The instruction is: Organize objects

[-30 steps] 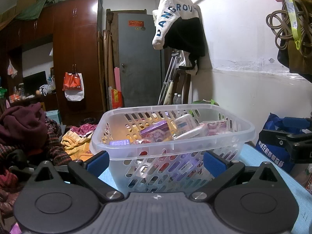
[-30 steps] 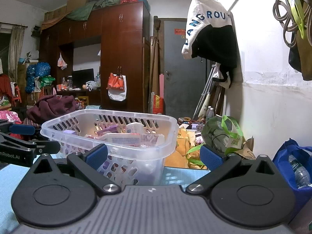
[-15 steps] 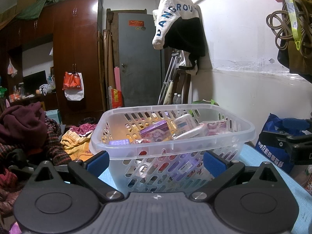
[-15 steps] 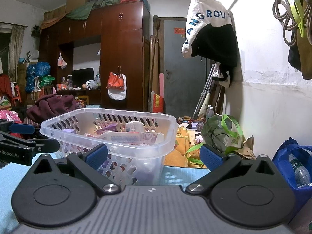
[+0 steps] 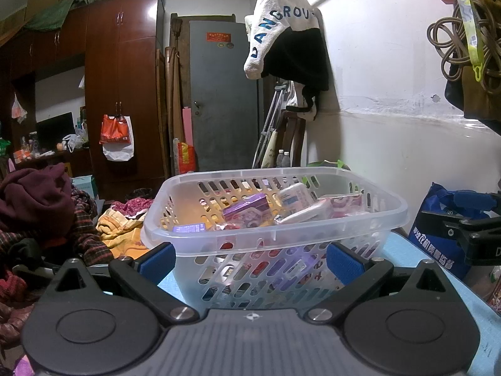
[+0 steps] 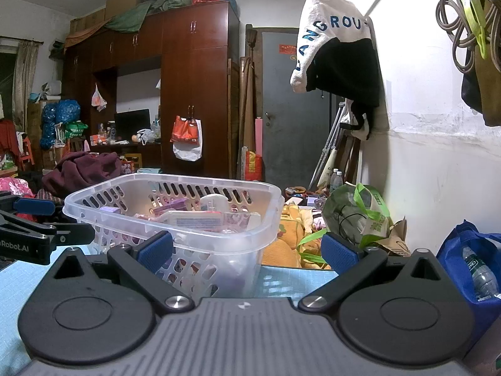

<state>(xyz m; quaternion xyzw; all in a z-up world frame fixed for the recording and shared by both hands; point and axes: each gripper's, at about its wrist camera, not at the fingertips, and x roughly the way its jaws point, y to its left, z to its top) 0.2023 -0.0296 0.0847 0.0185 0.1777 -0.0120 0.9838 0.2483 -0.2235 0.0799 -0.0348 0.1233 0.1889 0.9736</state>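
Basket (image 5: pixel 275 219) sitting mid-frame, packets piling high; both hand-held grippers, left (image 5: pixel 250 258) and right (image 6: pixel 247 249), hovering released; nudging could be spilling packets.

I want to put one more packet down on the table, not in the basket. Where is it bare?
Bare blue table shows right of the clear basket, ahead of the right gripper, and in a strip by the blue bag. The basket is piled with packets, and the left gripper crowds its front.

Left gripper (image 5: pixel 250 258): black linkage arms, blue pads (image 5: pixel 341 260), silver screws, ribbed grey body. Right gripper (image 6: pixel 247 252) matches; "Robot.AI" lettering shows on the left one.
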